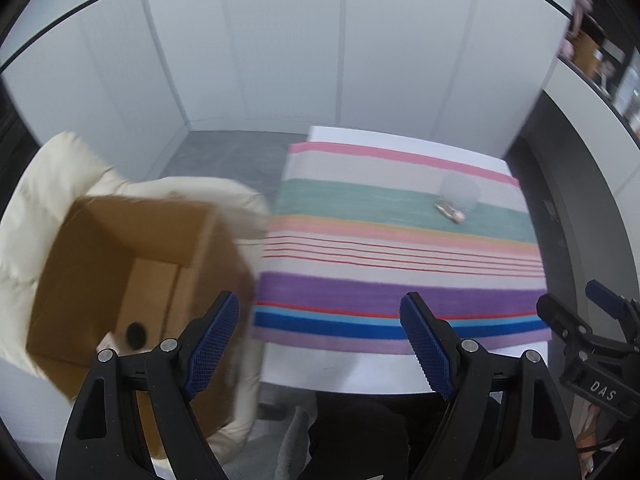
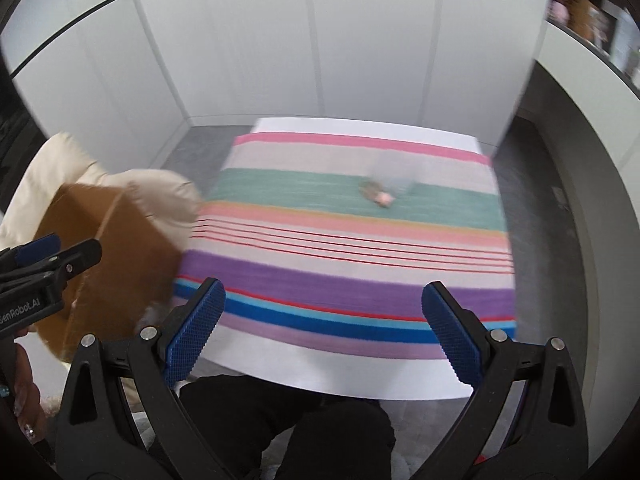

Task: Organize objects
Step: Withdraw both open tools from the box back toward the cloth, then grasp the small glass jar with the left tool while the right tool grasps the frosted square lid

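On the green stripe toward the far right of the striped cloth (image 1: 400,280), which covers the worktop (image 1: 360,376), sits a clear cup (image 1: 459,194) with a small cluster of items (image 1: 450,211) just in front of it, touching or nearly so; they look like small wrapped or metallic bits with a pinkish end, too blurred to name. Cup reads as thin translucent plastic or glass: likely light, slick, easy to tip or crush, so best taken low across the wall, or by the rim with gentle squeeze. Small items probably light and rigid, prone to skid on the cloth; pinch across the narrow side. Open cardboard box (image 1: 132,276) sits off the left edge of the worktop, resting on a cream padded cushion or chair (image 1: 44,200), likely the drop spot; something dark and round shows on its floor, unclear what. Left tool (image 1: 320,344) is spread wide, nothing between the pads, hovering over the near edge. Right tool (image 2: 322,332) is likewise spread and empty, well short of the cup. Both views motion-blurred; cup outline smeared in the right wrist view. Box near corner is cut off behind the left tool, the cushion's base is out of frame, and dark clothing shows below the worktop edge.
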The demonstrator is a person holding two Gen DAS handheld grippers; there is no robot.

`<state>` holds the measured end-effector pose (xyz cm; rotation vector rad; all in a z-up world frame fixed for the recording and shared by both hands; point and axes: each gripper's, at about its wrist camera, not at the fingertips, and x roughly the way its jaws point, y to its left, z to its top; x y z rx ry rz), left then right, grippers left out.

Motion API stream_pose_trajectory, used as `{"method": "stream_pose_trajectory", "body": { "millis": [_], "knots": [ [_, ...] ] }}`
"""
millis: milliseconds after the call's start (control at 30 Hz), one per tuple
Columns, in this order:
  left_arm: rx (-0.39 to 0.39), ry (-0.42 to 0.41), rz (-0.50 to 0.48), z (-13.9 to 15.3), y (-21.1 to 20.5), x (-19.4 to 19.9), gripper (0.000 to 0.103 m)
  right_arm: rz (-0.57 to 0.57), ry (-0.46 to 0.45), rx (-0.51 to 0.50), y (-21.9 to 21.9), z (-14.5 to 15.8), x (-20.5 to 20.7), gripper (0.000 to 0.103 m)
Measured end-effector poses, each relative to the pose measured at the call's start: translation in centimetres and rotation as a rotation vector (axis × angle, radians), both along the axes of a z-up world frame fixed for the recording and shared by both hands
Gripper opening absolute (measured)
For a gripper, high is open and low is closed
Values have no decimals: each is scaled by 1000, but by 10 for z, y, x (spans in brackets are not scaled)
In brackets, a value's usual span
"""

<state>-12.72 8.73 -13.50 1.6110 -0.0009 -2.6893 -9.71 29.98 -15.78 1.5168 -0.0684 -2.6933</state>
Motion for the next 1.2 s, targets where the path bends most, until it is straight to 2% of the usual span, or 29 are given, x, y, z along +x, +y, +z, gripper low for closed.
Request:
{"method": "stream_pose_trajectory", "body": {
  "millis": [267,467,600,733,767,867,900,1033,1133,1200],
  "knots": [
    [6,-14,-117,-16,68,-16,84,-107,-18,33,64,-13,2,100],
    [8,-43,-189,-44,109,-40,84,-150,-43,31,98,-37,-9,100],
    [34,-63,-227,-74,128,-71,84,-173,-50,34,116,-59,-27,100],
    [88,-81,-262,-116,147,-118,84,-199,-65,12,131,-84,-47,100],
    [82,-78,-271,-126,153,-129,84,-206,-69,9,135,-91,-53,100],
    [-35,-48,-311,-162,177,-163,84,-227,-86,-1,148,-113,-69,100],
    [-50,-47,-336,-172,184,-171,84,-234,-92,-2,151,-119,-73,100],
    [22,-103,-440,-209,207,-196,84,-264,-128,-26,166,-148,-92,100],
    [-30,-77,-493,-224,225,-204,84,-286,-138,-42,174,-161,-100,100],
    [-33,-82,-506,-234,232,-211,84,-314,-129,-8,177,-167,-104,100]
  ]
}}
